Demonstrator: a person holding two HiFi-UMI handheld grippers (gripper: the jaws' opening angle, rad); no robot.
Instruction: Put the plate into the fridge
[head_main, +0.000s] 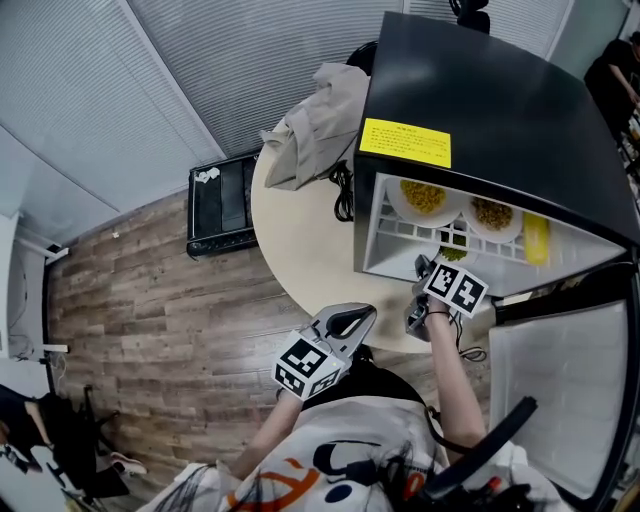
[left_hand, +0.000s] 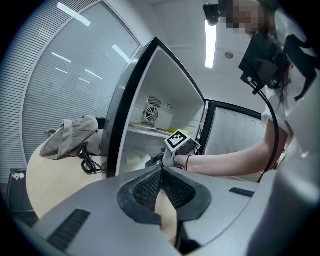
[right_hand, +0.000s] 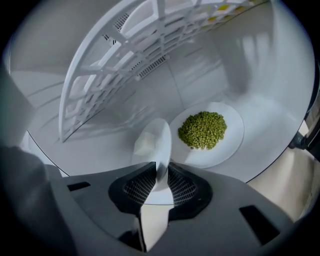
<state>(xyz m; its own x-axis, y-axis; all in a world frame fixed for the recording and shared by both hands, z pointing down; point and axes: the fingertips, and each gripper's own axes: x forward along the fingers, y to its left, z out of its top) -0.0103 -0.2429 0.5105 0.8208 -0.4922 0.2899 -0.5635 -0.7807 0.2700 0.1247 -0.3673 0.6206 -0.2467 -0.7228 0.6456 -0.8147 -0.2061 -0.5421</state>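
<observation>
Wood-plank floor (head_main: 130, 290) lower left, grey blinds (head_main: 200, 70) upper left, round beige table (head_main: 300, 240) centre, ceiling strip light (left_hand: 210, 42) overhead.

A round beige table (head_main: 300, 240) carries a crumpled grey bag (head_main: 315, 125) and a coiled black cable (head_main: 343, 195). A black case (head_main: 222, 205) lies on the wood-plank floor (head_main: 130, 300), just beside the table. Grey blinds (head_main: 100, 90) stand behind.

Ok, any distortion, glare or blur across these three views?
Head view: fisheye bends the fridge, otherwise sharp. Left gripper view: ceiling light blows out, corners vignetted. Right gripper view: evenly bright, plate of peas crisp, corners dark.
</observation>
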